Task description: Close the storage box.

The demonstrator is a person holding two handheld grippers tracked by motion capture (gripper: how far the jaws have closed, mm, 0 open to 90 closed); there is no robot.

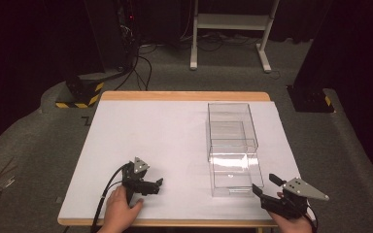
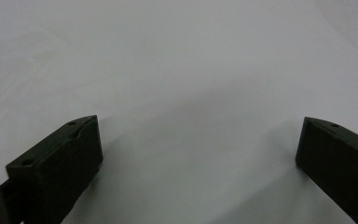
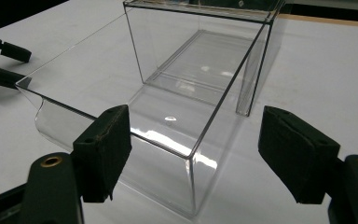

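A clear plastic box stands on the right half of the white table top. Its clear drawer is pulled out toward me. My right gripper sits open just right of the drawer's front. In the right gripper view the drawer's near corner lies between the wide-apart jaws of my right gripper, touching neither, with the box shell behind. My left gripper rests low near the front edge, left of the drawer. In its own view my left gripper is open over bare white surface.
The table's wooden rim runs along the far side. On the floor beyond are a white desk frame, a black base with yellow-black stripes and cables. The left gripper's fingertips show far left.
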